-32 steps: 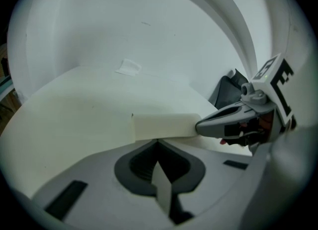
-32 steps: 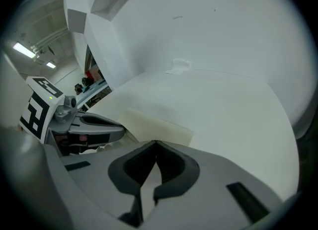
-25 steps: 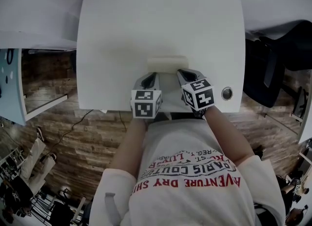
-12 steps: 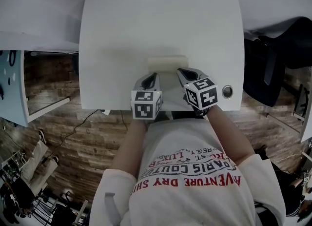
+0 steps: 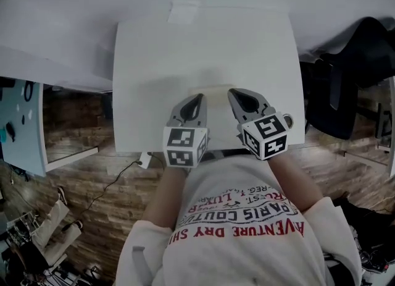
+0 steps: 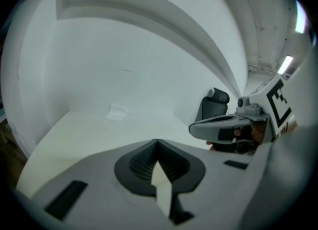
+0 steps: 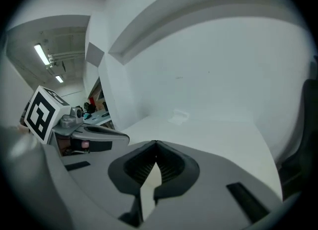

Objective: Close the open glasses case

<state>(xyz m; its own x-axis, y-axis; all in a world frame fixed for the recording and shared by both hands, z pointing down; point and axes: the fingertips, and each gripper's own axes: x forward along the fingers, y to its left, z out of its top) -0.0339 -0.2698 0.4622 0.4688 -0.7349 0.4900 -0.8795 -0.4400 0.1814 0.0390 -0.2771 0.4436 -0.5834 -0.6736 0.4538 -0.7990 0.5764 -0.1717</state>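
Note:
The glasses case (image 5: 213, 88) is a pale cream, low shape on the white table (image 5: 154, 81), faint against it; I cannot tell how its lid stands. My left gripper (image 5: 197, 97) hovers at its near left, jaws shut with nothing in them. At the case's near right my right gripper (image 5: 237, 92) is also shut and empty. Neither gripper view shows the case. The left gripper view looks over its own closed jaws (image 6: 158, 140) to the right gripper (image 6: 218, 124). The right gripper view shows its closed jaws (image 7: 156, 142) and the left gripper (image 7: 102, 134).
A white paper patch (image 5: 183, 12) lies at the table's far edge, and a white wall rises behind. A black office chair (image 5: 345, 75) stands right of the table. A pale blue panel (image 5: 21, 124) stands at the left over wooden floor.
The head view has shifted, so the table sits lower and further right. Both grippers look larger and slightly further apart, risen off the case towards the person.

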